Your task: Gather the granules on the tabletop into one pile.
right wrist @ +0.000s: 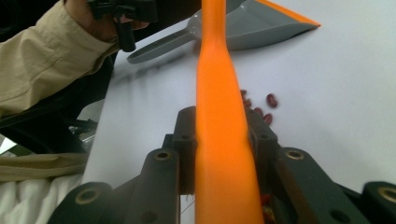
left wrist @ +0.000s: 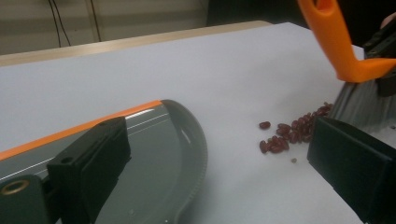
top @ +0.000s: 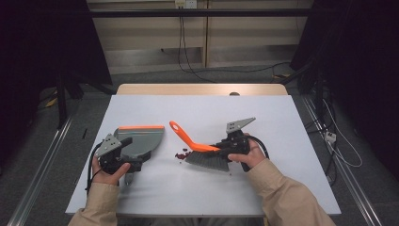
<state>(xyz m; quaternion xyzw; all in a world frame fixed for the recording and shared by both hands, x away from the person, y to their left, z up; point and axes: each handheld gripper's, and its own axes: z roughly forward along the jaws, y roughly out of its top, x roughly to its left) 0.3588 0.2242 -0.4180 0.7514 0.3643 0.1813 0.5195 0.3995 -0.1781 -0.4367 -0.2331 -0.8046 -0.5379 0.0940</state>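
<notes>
Brush (top: 207,153) sits clamped by its orange handle in the right gripper (top: 225,147), bristles on the table (top: 282,122) beside a small heap of red beans (top: 181,154). Left gripper (top: 126,159), jaws spread wide apart, hovers at the grey dustpan (top: 139,140) lying flat near the beans

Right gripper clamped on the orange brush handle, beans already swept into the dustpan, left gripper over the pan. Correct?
Not quite: the beans are not in the dustpan. They lie on the white table between the pan and the brush, as the left gripper view shows. The rest holds: the right gripper is shut on the orange handle, and the left gripper is over the pan.
</notes>
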